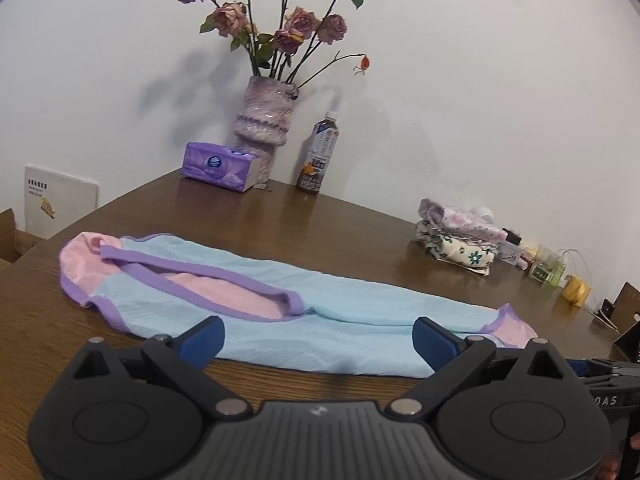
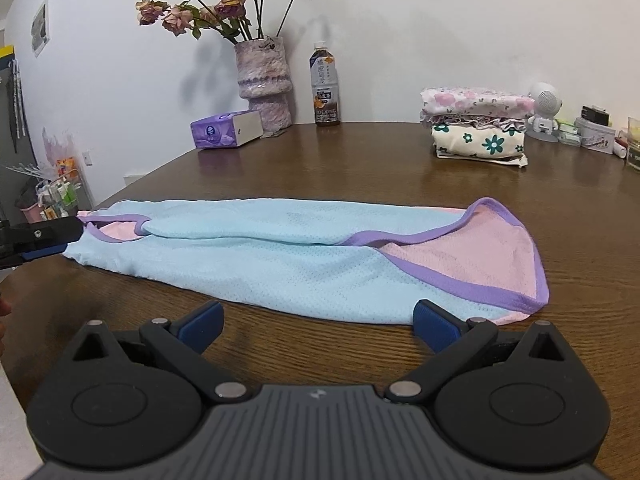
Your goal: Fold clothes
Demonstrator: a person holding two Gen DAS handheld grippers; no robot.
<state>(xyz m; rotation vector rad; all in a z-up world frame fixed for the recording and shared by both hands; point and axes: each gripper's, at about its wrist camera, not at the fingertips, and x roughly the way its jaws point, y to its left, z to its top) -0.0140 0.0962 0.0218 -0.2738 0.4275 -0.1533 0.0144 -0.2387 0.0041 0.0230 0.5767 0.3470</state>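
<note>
The garment [image 1: 320, 316], light blue with pink panels and purple trim, lies flat and lengthwise across the near part of the wooden table [image 1: 320, 224] in the left wrist view. Its near edge sits just in front of the left gripper [image 1: 318, 340], whose blue-tipped fingers [image 1: 208, 338] are spread wide with nothing between them; both tips hang over the cloth's near edge, and whether they touch it is hard to tell. At the far corner of the tabletop stand a purple vase [image 1: 264, 120] of dried roses [image 1: 280, 4], a purple tissue pack [image 1: 219, 166] just beside it on the left, and a tea bottle [image 1: 319, 152] to its right. Along the right edge is a stack of folded clothes [image 1: 460, 236], with small jars and clutter beyond it.

In the right wrist view the garment [image 2: 280, 256] stretches from the left edge of the tabletop towards the right, its pink, purple-bordered end [image 2: 492, 256] turned up on the right. The right gripper [image 2: 318, 322] has its fingers [image 2: 436, 324] wide apart and empty, the right tip at the cloth's near edge, the left tip over bare table [image 2: 580, 220]. The left gripper [image 2: 44, 240] reaches in from the left edge to the garment's left end; its grip cannot be read here. Along the far edge stand the vase [image 2: 264, 80], tissue pack [image 2: 226, 130], bottle [image 2: 325, 84] and folded stack [image 2: 476, 120], well apart from the garment.
</note>
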